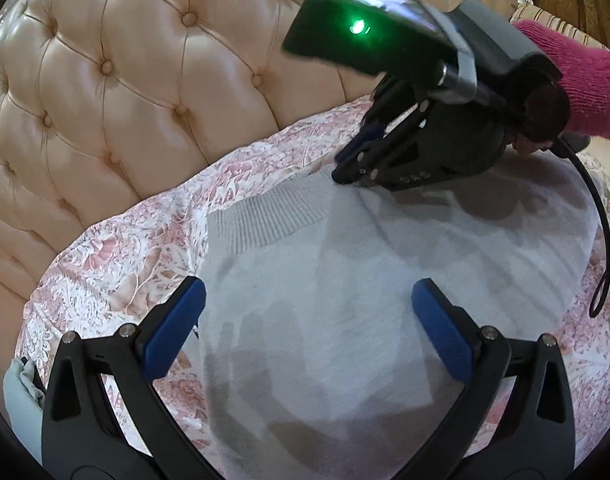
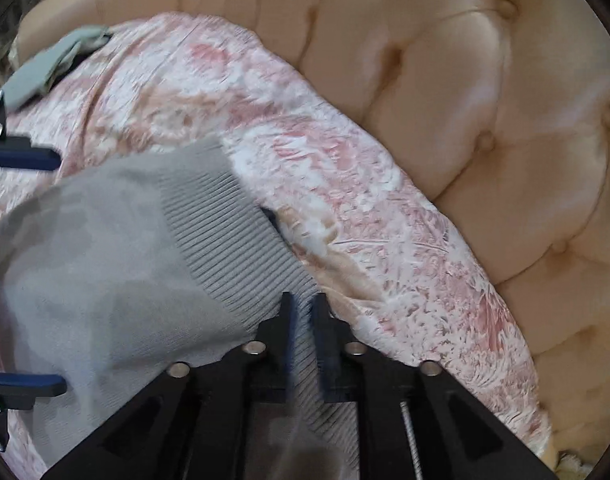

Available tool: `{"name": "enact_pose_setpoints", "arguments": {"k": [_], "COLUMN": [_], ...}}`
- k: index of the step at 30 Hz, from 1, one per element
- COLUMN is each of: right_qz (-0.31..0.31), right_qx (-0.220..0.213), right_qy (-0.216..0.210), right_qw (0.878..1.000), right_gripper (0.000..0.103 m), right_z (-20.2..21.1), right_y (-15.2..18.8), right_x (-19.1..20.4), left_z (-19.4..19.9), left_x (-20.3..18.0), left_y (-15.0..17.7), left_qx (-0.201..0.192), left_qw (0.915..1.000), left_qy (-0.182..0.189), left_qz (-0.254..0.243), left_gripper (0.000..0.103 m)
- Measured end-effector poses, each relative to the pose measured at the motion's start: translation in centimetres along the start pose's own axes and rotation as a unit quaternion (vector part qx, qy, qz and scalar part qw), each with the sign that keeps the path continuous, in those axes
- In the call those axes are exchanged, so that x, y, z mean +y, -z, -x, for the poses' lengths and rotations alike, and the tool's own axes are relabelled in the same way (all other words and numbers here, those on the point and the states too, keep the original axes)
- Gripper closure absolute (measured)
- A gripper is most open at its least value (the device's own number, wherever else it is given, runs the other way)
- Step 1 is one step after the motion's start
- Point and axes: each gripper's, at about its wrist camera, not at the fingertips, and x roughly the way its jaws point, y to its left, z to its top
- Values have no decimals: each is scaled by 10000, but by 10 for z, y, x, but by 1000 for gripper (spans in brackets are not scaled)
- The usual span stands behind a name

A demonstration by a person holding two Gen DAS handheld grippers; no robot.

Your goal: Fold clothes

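Left wrist view
Sweater: a pale grey sweater (image 1: pixel 345 280) lay flat on a pink flowered bedspread (image 1: pixel 117 256), filling the middle of the view.
Ribbed band: its ribbed edge (image 1: pixel 265 216) lay at the far end, toward the headboard.
Left gripper: the left gripper (image 1: pixel 309 332) hung over the sweater's body with its blue pads spread wide and nothing between them.
Right gripper: the right gripper (image 1: pixel 347 170) pointed down at the far corner of the ribbed band, tips at the cloth; a pink sleeve (image 1: pixel 585 80) showed behind it.
Nearer hand: by my judgement the right one was closer to the ribbed corner; the left was nearer the body.
Around: a cream tufted headboard (image 1: pixel 125 80) stood just past the bedspread, and a black cable (image 1: pixel 601 240) trailed along the sweater's right edge.

Right wrist view
Grip: the right gripper (image 2: pixel 303 304) had its jaws a narrow way apart, with the ribbed edge (image 2: pixel 233 240) running between them; whether the pads pressed it I could not tell.
Long axis: the sweater (image 2: pixel 85 272) stretched away to the left of the fingers.
Other things: a grey-green cloth (image 2: pixel 45 68) lay at the far left of the bedspread (image 2: pixel 345 200), well apart.
In the way: nothing lay on the sweater, as far as I could judge.
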Motion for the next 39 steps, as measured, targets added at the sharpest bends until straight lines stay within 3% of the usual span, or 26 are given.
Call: {"name": "enact_pose_setpoints", "arguments": {"k": [1,3,5,9,14,17,19,24,26,30,34,39], "right_qz": [-162,-490,-890,-1708,-1875,-1783,-1768,-1930,-1914,-1739,-1761,-1932], "right_qx": [-9,-25,-328,-937,-542,-504,-385,-112,23,-47,-210,142], "right_qy": [-7,-23,-249,-59,53,-129,-32,185,194,340,688,522], "right_qw": [9999,9988,9952,9808,9808,9826,9835,9810,9813,9842,9817,9797], "right_gripper": [66,57,57,57,57,57,57,57,58,96,96,94], "right_z": [2,7,26,74,80,77,70,45,33,35,51,24], "right_y": [2,5,7,32,74,84,86,83,85,79,77,88], "right_x": [-5,-16,-33,-69,-72,-61,-60,-77,-81,-77,-81,-90], "left_z": [0,5,11,15,-12,-32,-44,-60,-65,-63,-65,-68], "left_x": [1,3,5,0,-17,-25,-29,-17,-14,-21,-22,-17], "left_y": [1,0,-5,-20,-44,-49,-47,-47,-49,-50,-50,-47], "left_qx": [13,-10,-100,-209,62,361,546,873,998,966,1012,1101], "left_qw": [10000,10000,9999,9998,9995,9984,9972,9929,9903,9912,9907,9888], "left_qy": [-10,-39,-69,56,186,264,311,808,955,908,912,982], "left_qz": [21,87,118,38,-236,-340,-403,7,117,-72,-44,203], "left_gripper": [0,0,0,0,0,0,0,0,0,0,0,0]}}
